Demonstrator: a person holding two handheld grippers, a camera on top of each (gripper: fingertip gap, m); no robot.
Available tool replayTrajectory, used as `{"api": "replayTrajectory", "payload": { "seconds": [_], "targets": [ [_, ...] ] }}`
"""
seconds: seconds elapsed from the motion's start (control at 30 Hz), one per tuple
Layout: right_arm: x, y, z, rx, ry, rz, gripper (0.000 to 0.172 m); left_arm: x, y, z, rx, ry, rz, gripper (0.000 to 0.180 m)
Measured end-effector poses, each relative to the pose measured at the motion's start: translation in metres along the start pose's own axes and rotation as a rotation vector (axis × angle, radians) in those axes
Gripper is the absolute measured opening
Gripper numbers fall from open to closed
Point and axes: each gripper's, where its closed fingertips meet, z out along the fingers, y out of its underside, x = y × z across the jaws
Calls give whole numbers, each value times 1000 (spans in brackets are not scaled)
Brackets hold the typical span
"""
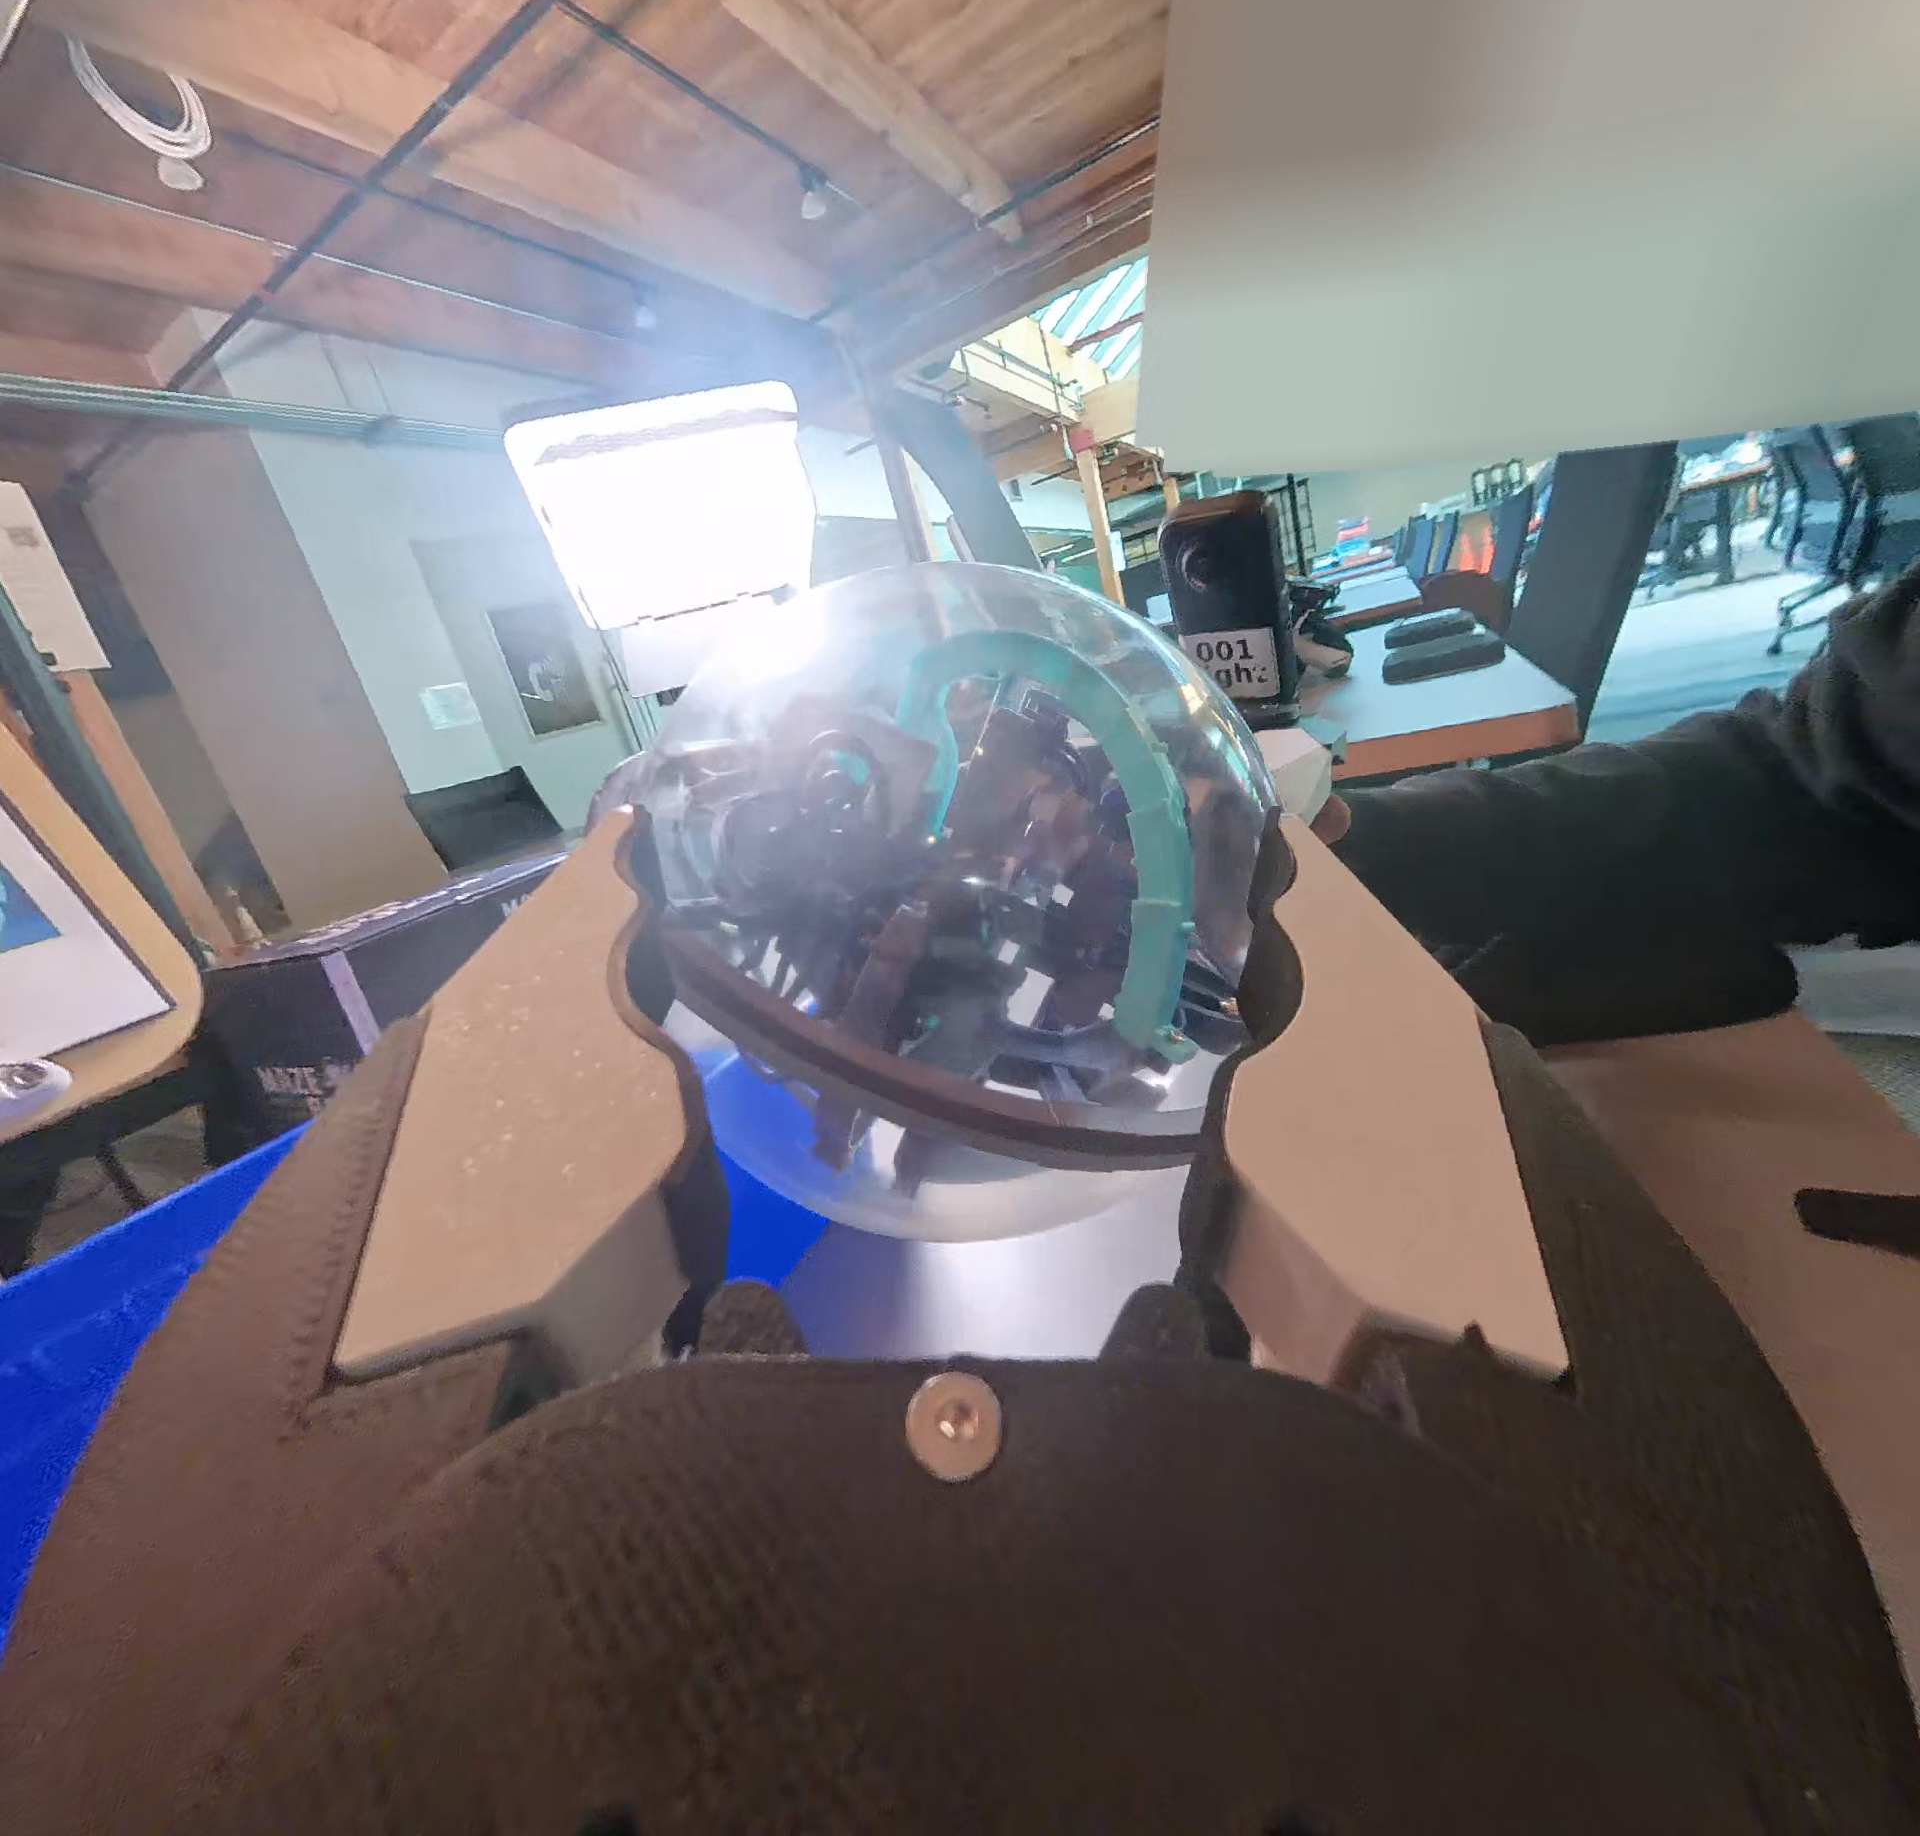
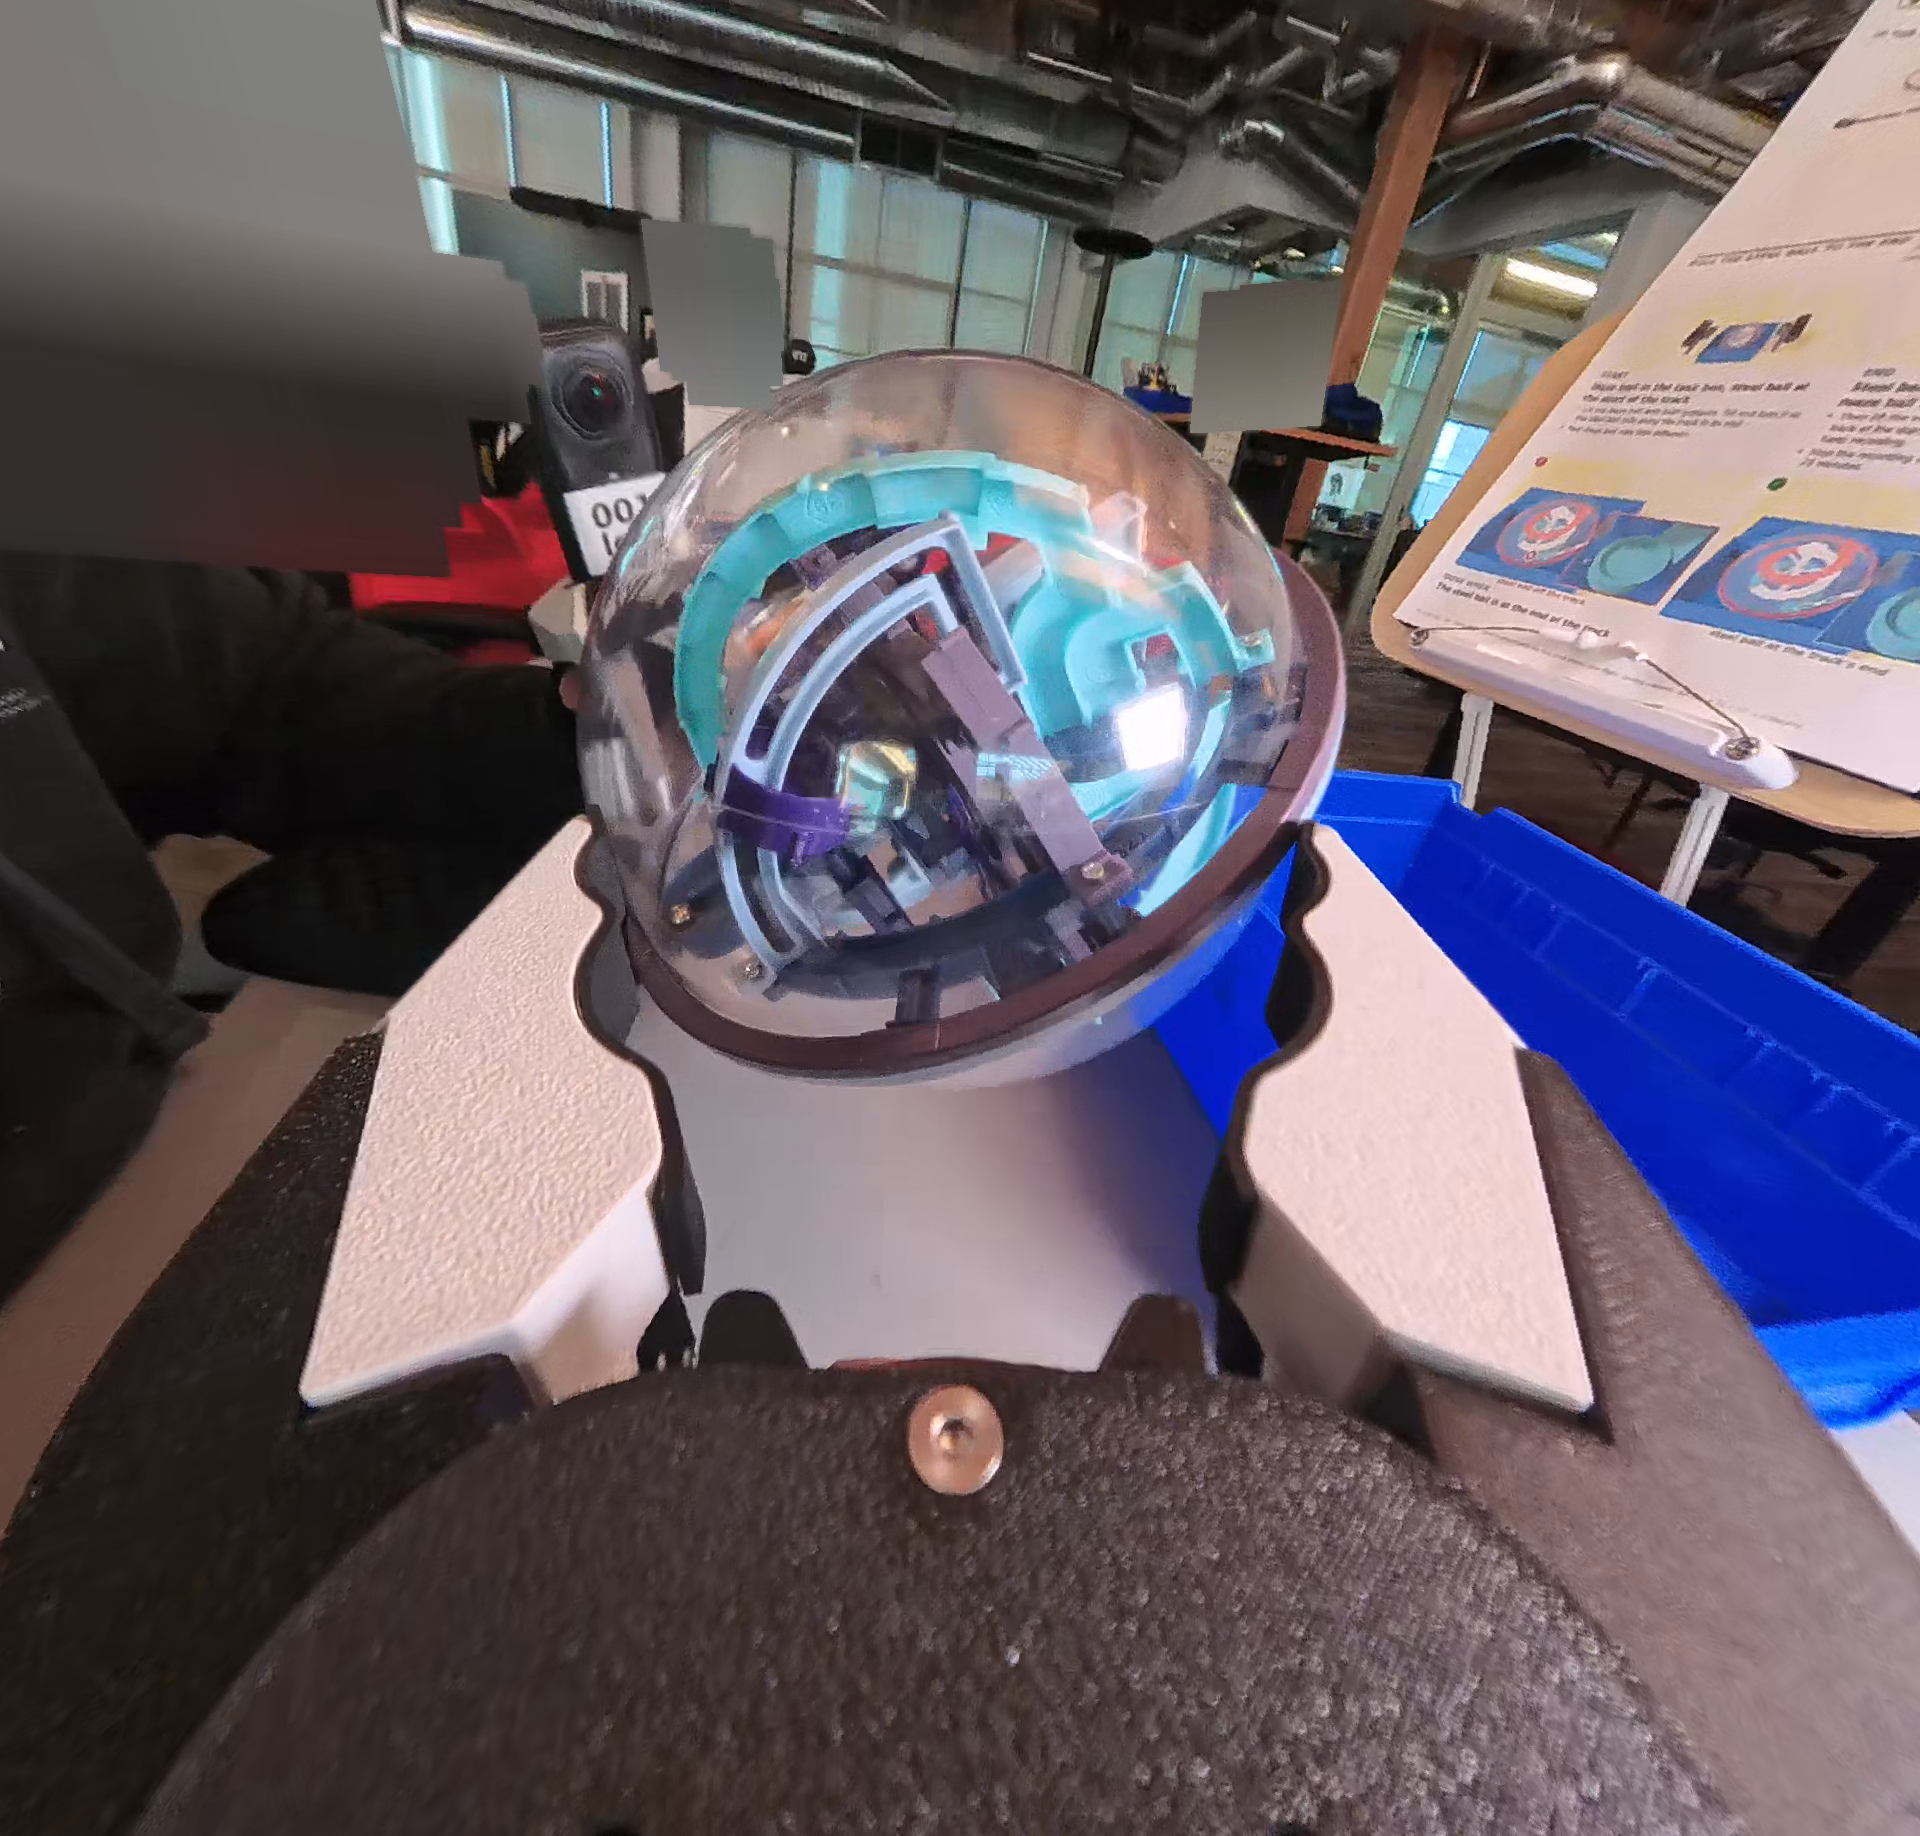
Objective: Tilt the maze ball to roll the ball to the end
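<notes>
Sitting up in the air between both tongs, the maze ball (image 2: 935, 716) is looking like a hard, clear plastic sphere w/ teal and purple tracks inside: stiff, prob light, slick and round, so likely to slip or spin under weak grip. A small shiny ball (image 2: 876, 771) is showing near the purple track. Best hold is likely by the dark equator rim (image 2: 1311, 685). Left gripper (image 1: 945, 882) is clamping its scalloped pads on opposite sides of the sphere; right gripper (image 2: 951, 887) is doing the same from the other side. Blue bin (image 2: 1621, 976) is sitting just below, instruction board (image 2: 1704, 498) further out.
</notes>
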Motion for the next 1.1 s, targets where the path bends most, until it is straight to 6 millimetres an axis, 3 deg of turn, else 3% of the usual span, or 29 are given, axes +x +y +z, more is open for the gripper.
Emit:
{"api": "replayTrajectory", "payload": {
  "seconds": [0.33, 0.53, 0.73, 0.93, 1.1],
  "targets": [
    [9, 19, 11, -48, 50, 227, 129, -7, 14, 6, -82, -69, 23, 114],
    [19, 43, 8, -202, 119, 321, 130, -11, 54, 6, -275, -75, -59, 115],
    [13, 80, 0, -361, 136, 454, 130, -4, 86, 3, -413, -52, -147, 115],
    [10, 84, 0, -380, 119, 533, 129, -7, 84, 3, -395, -44, -213, 115],
    [8, 87, -12, -417, 38, 424, 116, -15, 86, -1, -382, -24, -381, 113]
  ]
}}
